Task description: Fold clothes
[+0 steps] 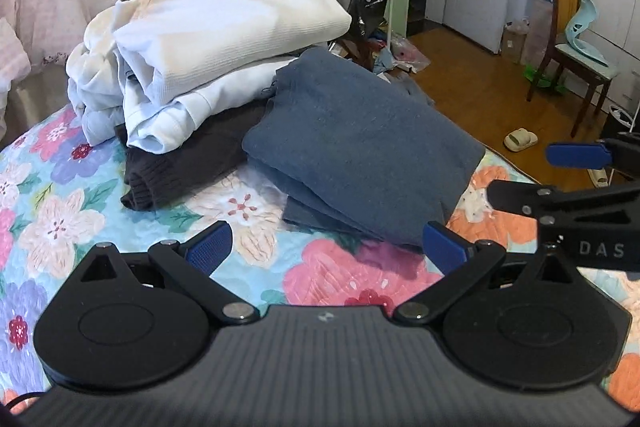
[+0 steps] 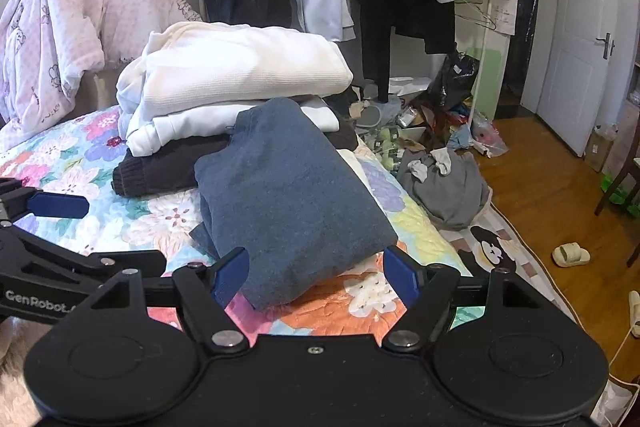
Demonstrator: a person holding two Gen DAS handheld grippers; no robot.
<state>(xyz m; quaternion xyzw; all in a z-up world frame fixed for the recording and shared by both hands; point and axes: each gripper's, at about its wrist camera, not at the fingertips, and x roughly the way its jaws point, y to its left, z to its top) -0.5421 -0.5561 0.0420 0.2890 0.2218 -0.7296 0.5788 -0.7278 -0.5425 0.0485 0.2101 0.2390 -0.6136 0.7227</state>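
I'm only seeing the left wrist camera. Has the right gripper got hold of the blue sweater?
Observer: No. The right gripper is open. The near corner of the blue sweater lies between its fingers, ungripped.
Operator: Is anything unfolded over on that side?
Observer: Yes, a grey garment lies crumpled by the bed's right side, beyond the sweater.

Left gripper (image 1: 326, 247) fingers spread, empty, above floral bedspread (image 1: 60, 211); folded blue garment (image 1: 356, 143) just ahead.
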